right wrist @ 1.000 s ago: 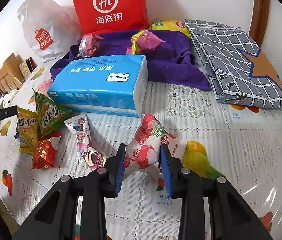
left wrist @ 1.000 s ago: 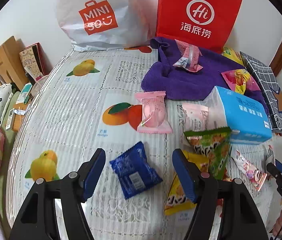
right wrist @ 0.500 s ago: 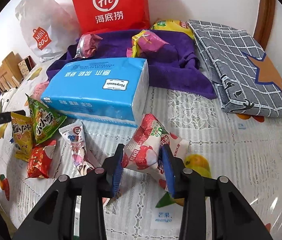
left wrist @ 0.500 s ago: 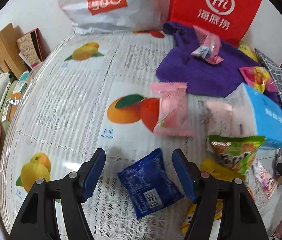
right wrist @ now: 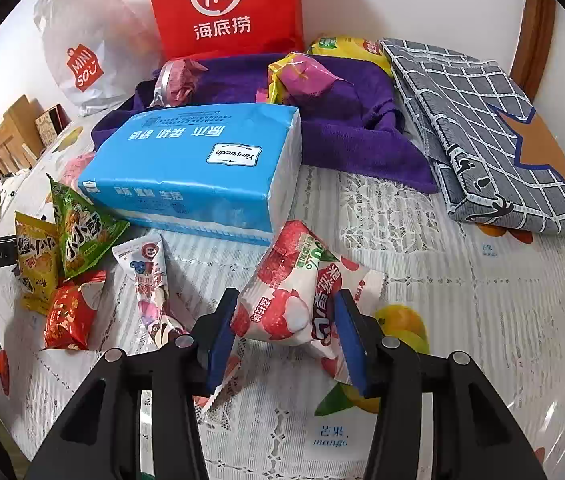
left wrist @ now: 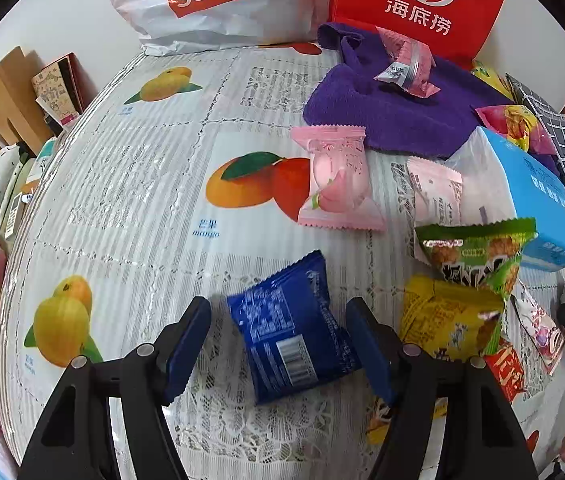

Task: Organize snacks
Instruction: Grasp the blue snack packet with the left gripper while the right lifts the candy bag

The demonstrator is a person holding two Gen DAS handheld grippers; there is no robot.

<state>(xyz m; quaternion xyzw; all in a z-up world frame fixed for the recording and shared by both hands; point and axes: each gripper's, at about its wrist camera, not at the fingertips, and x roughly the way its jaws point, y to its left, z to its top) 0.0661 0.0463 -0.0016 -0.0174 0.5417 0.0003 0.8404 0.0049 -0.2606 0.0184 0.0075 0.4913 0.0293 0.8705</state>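
My left gripper is open, its fingers either side of a blue snack packet that lies on the fruit-print tablecloth. My right gripper is shut on a red-and-white lychee snack bag, held just above the cloth. Green, yellow and red packets and a pink-white one lie left of it. Two pink packets lie ahead of the left gripper.
A blue tissue pack sits mid-table on a purple towel carrying more packets. A red Hi bag and a white Miniso bag stand at the back. A folded grey checked cloth lies right.
My left gripper has moved forward so the blue packet now sits between its open fingers. My right gripper stays shut on the lychee bag and has shifted slightly forward and left.
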